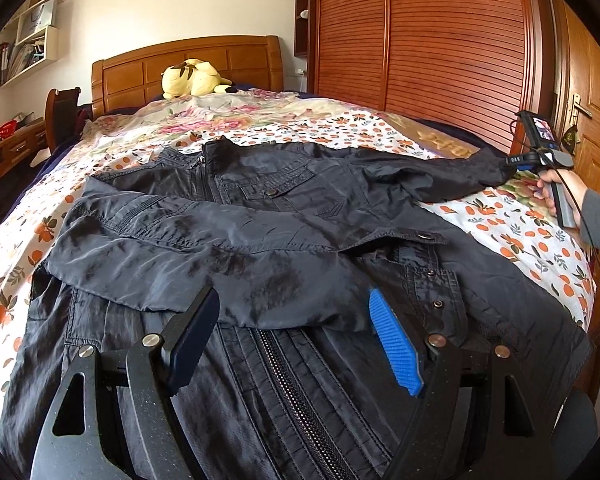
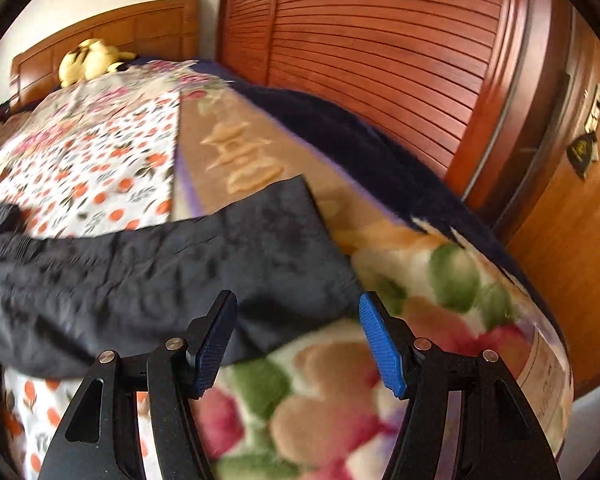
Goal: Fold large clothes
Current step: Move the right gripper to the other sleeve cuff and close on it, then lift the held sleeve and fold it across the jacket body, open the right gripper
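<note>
Black jacket [image 1: 260, 216] lay spread on bed [image 1: 512, 236], one sleeve [image 2: 172, 264] reaching onto floral blanket [image 2: 440, 280]. Left gripper [image 1: 294, 340] and right gripper [image 2: 298, 344] hovered, fingers wide apart, empty. Plush toy [image 1: 192, 78] sat by headboard [image 1: 132, 72]; wardrobe [image 1: 440, 40] alongside.

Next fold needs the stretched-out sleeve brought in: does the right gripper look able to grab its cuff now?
Probably yes: the right gripper is open, the black jacket's sleeve cuff lies just ahead, nothing between.

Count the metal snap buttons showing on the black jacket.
4 on the jacket: one on the chest pocket flap, one on the folded-over flap, two on the lower front strip. Folds may hide more.
</note>
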